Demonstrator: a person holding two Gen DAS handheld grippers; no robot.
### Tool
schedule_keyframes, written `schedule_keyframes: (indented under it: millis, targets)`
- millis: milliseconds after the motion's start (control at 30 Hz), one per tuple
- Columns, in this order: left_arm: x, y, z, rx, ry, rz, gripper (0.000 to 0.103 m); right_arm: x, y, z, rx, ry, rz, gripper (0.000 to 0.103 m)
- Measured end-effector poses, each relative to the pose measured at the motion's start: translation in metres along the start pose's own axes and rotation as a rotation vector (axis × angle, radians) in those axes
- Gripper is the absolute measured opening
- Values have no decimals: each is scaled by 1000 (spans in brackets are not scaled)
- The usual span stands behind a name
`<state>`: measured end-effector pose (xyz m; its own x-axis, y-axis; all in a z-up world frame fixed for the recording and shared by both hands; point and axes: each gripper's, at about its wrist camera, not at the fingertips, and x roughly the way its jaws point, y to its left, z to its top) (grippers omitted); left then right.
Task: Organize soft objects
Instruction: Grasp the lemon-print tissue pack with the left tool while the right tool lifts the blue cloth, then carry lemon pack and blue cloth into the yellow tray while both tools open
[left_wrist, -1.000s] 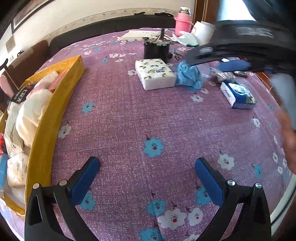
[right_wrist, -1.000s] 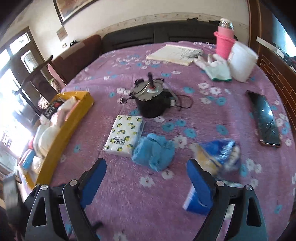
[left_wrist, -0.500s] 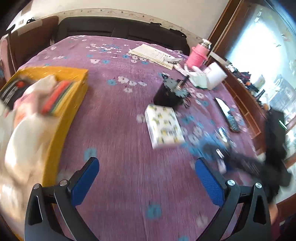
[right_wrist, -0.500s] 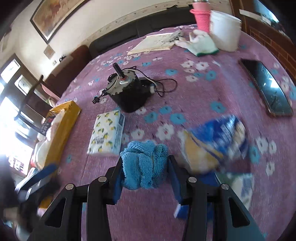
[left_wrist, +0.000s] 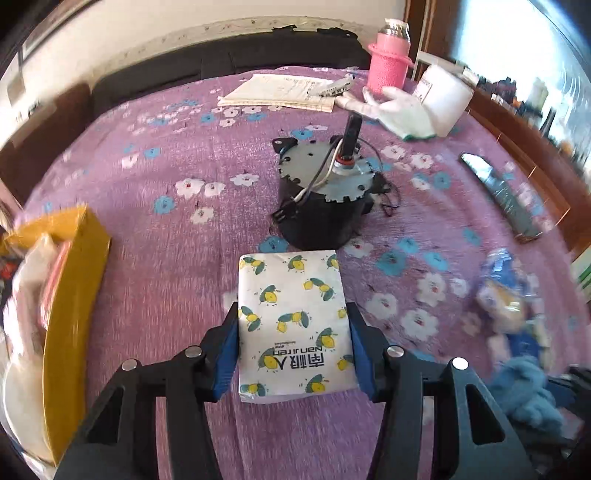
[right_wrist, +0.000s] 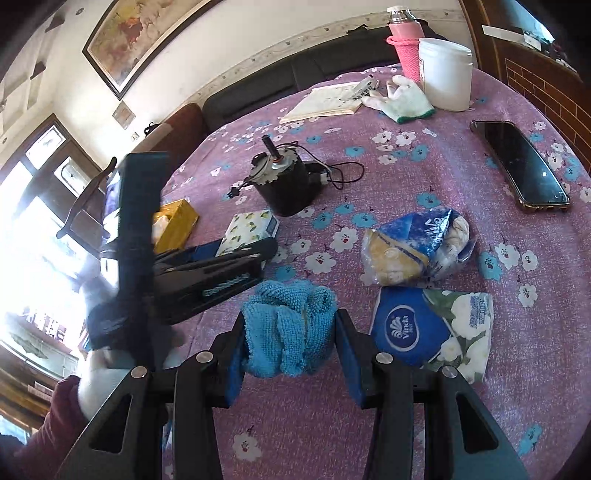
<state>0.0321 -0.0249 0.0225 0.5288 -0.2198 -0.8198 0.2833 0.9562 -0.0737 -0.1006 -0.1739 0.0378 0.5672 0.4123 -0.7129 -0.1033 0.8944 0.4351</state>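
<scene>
Two grips. Left tongs (left_wrist: 293, 347), lower centre, closing on lemon-print tissue pack (left_wrist: 293, 317) lying on desk (left_wrist: 177, 258): light, squashy, pads at its long sides. Right tongs (right_wrist: 290, 343), lower centre, clamped on blue towel (right_wrist: 288, 328): limp, bunched.

lemon-print tissue pack (left_wrist: 293, 325): white, rectangular, flat on purple floral bench | blue towel (right_wrist: 290, 332): terry, crumpled, on bench | crumpled blue-yellow bag (right_wrist: 413, 251): beyond towel | Vinda tissue pack (right_wrist: 436, 332): blue-white, flat, just beside towel | yellow box (left_wrist: 74, 295): open, holds soft items
</scene>
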Motion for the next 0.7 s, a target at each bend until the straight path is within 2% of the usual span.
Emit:
schedule_keyframes:
  millis: [200,300,400,533,700]
  targets:
    - [-75,33,-23,-84,-101,-78,51,-4,16,-1,-20,-3,3,48]
    - [-120,64,-47,-133,-155,-84,52,-7,33,-1,-55,-5,15,48]
    - [-149,99,-75,-208,-160,-65,52,-7,55,-3,-90,-6,36,48]
    - [-163,147,-116,-316,-143,-11,52,3,93,-8,-152,21,82,48]
    - [-152,195,-152,-451,-77,40,53,21,147,-16,-248,61,108,48]
